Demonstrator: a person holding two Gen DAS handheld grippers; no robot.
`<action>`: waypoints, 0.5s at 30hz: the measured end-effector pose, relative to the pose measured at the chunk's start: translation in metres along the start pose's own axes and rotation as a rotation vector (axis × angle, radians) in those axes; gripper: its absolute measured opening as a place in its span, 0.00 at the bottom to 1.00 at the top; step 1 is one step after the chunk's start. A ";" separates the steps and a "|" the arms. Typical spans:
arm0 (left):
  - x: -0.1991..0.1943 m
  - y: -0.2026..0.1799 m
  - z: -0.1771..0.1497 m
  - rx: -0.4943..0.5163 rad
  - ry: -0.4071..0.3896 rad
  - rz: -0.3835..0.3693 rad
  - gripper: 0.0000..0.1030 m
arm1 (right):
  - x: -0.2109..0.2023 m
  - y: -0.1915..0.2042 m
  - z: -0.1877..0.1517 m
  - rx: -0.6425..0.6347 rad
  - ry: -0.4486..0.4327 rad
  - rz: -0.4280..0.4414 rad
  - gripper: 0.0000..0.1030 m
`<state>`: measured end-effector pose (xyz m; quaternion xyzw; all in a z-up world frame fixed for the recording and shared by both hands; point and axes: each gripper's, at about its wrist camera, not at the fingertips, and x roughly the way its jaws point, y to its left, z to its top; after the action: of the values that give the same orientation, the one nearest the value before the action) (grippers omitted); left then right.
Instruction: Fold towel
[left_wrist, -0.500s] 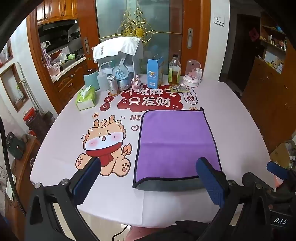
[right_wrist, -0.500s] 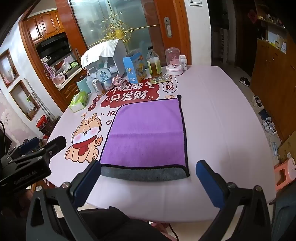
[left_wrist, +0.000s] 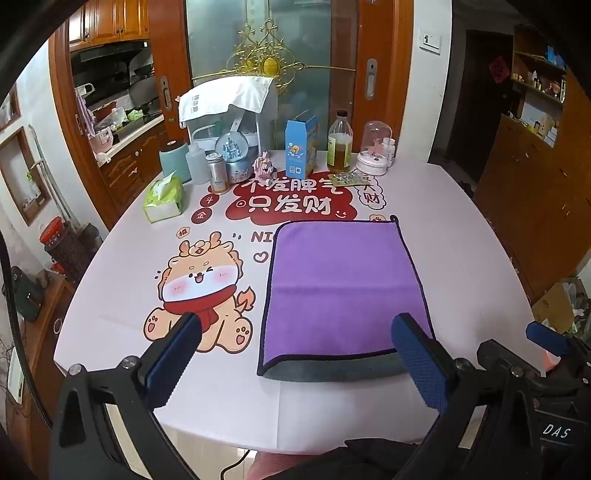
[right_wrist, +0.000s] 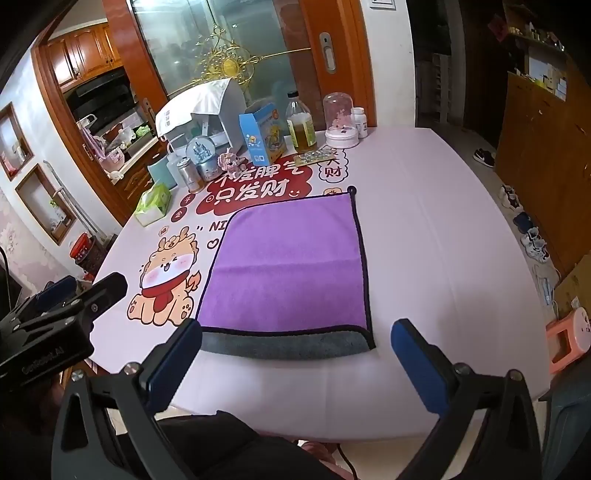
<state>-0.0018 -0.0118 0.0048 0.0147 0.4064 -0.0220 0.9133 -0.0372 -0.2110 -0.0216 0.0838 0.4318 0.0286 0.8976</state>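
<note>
Where the left wrist view looks down, the left gripper (left_wrist: 295, 354) hangs over the near table edge w/ jaws spread wide, nothing between them; its blue pads (left_wrist: 421, 363) frame the towel's near edge. Compared w/ half a sec ago, framing is nearly the same; the towel sits a touch lower and closer. Purple towel (left_wrist: 341, 284) lies flat on the pink tablecloth (left_wrist: 461, 266), folded once, grey underside showing as a strip along the near edge, hanging loop at the far right corner. Left of it, touching nothing, a printed cartoon dragon (left_wrist: 201, 291). Far side of table: tissue pack (left_wrist: 163, 197), snow globe (left_wrist: 232, 155), blue carton (left_wrist: 301, 146), oil bottle (left_wrist: 340, 142), glass dome (left_wrist: 376, 149). Behind: frosted glass door (left_wrist: 258, 55) in wood frame, kitchen at left. Part of the right gripper shows at lower right.

Right wrist view: right gripper (right_wrist: 295, 354) likewise gapes wide and empty, held above the near edge, towel's near right corner between its pads. Little has changed vs the earlier frame. Towel (right_wrist: 291, 266) same pose, grey strip nearest. Left gripper's body (right_wrist: 55, 317) enters at left, off the cloth. Tablecloth (right_wrist: 443, 240) bare on the right; shoes (right_wrist: 532, 236) on the floor beyond, orange stool (right_wrist: 567, 338) at far right.
</note>
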 end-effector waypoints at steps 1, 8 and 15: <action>0.000 0.001 -0.001 0.000 0.000 -0.001 0.99 | 0.000 0.000 0.000 0.001 0.000 0.000 0.99; 0.002 0.005 0.000 -0.009 0.007 0.006 0.98 | 0.002 0.000 0.000 0.000 0.001 0.001 0.99; 0.002 0.006 -0.001 -0.009 0.006 0.004 0.98 | -0.001 -0.004 0.003 0.012 0.007 0.002 0.99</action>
<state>-0.0007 -0.0060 0.0029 0.0113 0.4091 -0.0181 0.9123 -0.0358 -0.2156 -0.0197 0.0894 0.4349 0.0272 0.8956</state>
